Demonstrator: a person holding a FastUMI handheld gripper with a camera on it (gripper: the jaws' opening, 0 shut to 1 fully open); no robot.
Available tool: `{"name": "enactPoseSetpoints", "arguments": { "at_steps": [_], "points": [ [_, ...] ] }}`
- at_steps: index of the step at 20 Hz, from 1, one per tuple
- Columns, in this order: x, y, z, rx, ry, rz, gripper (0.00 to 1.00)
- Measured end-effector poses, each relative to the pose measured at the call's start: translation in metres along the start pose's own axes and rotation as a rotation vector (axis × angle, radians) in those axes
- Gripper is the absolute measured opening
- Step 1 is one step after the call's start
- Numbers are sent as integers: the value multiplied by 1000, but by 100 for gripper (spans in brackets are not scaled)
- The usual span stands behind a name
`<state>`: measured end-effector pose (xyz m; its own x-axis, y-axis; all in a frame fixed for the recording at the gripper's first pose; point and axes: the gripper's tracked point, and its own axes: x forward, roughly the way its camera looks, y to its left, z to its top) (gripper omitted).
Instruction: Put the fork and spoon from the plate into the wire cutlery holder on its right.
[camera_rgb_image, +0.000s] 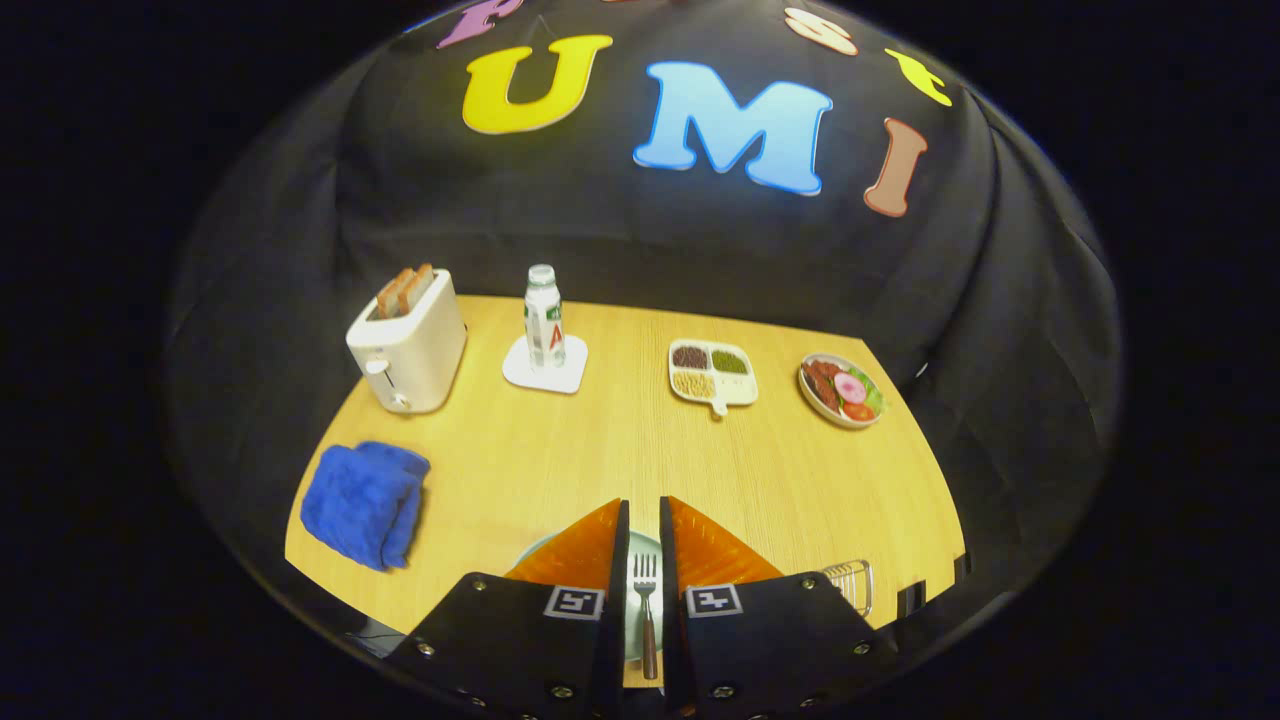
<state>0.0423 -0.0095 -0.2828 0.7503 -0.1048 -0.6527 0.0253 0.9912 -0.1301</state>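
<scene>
My gripper hovers above the near edge of the wooden table, its fingers drawn together with only a slim gap and nothing pressed between them. Through that gap I see a fork with a brown handle. It lies below on a pale green plate, tines pointing away from me. The fingers cover most of the plate, and whatever else lies on it is hidden. The wire cutlery holder peeks out just right of the right finger, close to the table's front edge.
At the back left stands a white toaster with bread in it. Along the back are a water bottle on a white coaster, a divided dish of beans and a plate of food. A folded blue cloth lies near left.
</scene>
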Motion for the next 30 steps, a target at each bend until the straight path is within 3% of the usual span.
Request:
{"name": "enactPoseSetpoints", "arguments": {
  "at_steps": [9,17,21,26,30],
  "points": [
    [55,7,-121,-96,377,-27,16],
    [71,7,-188,-165,636,-55,16],
    [79,9,-208,-156,697,-41,16],
    [87,11,-208,-133,671,-23,16],
    [91,18,-200,-84,640,-4,2]
  ]
}}
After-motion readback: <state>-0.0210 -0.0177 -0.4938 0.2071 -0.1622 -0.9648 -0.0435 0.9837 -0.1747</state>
